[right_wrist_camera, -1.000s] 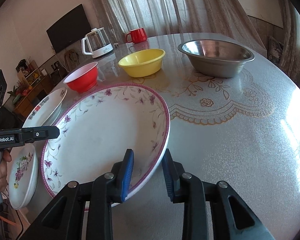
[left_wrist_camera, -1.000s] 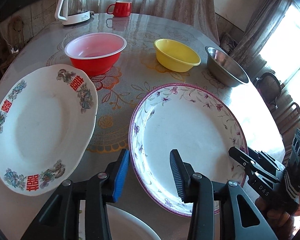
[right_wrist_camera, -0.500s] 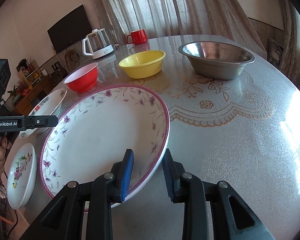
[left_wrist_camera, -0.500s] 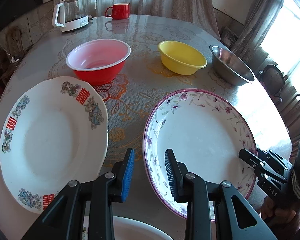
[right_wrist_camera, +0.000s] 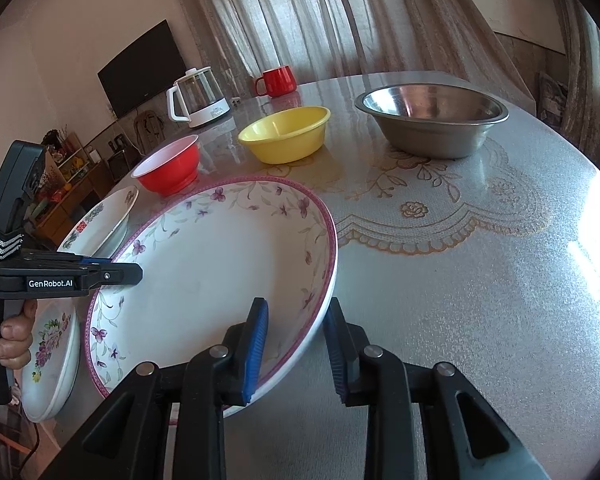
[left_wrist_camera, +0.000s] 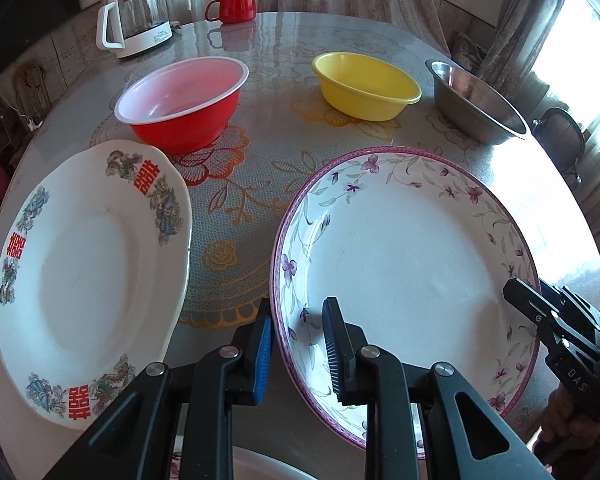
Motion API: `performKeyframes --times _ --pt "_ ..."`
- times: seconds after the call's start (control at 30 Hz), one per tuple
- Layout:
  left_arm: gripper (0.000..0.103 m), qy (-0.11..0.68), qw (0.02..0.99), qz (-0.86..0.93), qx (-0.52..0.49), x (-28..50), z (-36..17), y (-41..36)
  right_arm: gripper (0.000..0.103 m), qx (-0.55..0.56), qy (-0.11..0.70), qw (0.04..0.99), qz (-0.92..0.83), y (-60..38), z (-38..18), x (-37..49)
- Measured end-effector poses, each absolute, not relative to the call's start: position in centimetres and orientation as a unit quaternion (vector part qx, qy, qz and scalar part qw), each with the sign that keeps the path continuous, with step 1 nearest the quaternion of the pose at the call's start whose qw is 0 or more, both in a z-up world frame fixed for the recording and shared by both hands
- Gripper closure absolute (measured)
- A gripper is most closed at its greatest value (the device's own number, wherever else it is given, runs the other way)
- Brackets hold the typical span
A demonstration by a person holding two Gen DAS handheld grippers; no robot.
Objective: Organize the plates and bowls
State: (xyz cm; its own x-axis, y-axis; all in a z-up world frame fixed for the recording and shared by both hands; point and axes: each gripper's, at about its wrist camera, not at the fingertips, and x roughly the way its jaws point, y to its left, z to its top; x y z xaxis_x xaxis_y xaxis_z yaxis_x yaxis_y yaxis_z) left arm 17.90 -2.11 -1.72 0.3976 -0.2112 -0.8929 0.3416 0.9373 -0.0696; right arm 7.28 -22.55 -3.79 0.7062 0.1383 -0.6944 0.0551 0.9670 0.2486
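since the earlier frames the left claw has shifted toward the purple-flowered plate and its jaws have just been closing, so the plate's near-left rim now sits between the pads. whether both pads actually press on the rim i cannot tell: the blue pad looks to be just outside the edge and the black one over the inner slope. the right claw straddles the opposite rim, narrowly open, blue pad above the plate's inside and black pad under its outer edge; firm contact is not clear there either. the plate looks tipped, its right side raised off the table, while its left side sits low beside the red-character plate.

risks, as i judge them: the glazed rim is smooth and sloped, so a claw that bites only on the lip could let it slide out when lifted, and the plate would drop onto the table or onto the small floral plate at the near edge. if one claw lifts ahead of the other, the plate would pivot and twist out of the shallower grip. swinging it left could knock its edge against the red-character plate, and pushing forward could nudge the red bowl or yellow bowl. the steel bowl stands well apart.
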Motion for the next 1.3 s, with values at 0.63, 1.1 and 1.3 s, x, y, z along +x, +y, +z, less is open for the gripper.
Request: performKeyframes --times 0.63,1.1,1.3 --pt "0.079 0.509 0.846 -0.152 0.043 20.5 -1.4 -1.3 0.081 0.153 0.388 0.908 0.051 -22.4 -3.4 8.5" --pt "0.066 0.518 0.843 -0.144 0.02 20.3 -1.9 -1.3 0.082 0.162 0.4 0.902 0.022 -22.1 -3.6 10.3" --pt "0.066 0.514 0.843 -0.159 0.009 18.5 -1.5 -0.7 0.085 0.143 0.395 0.907 0.013 -22.0 -3.3 10.0"
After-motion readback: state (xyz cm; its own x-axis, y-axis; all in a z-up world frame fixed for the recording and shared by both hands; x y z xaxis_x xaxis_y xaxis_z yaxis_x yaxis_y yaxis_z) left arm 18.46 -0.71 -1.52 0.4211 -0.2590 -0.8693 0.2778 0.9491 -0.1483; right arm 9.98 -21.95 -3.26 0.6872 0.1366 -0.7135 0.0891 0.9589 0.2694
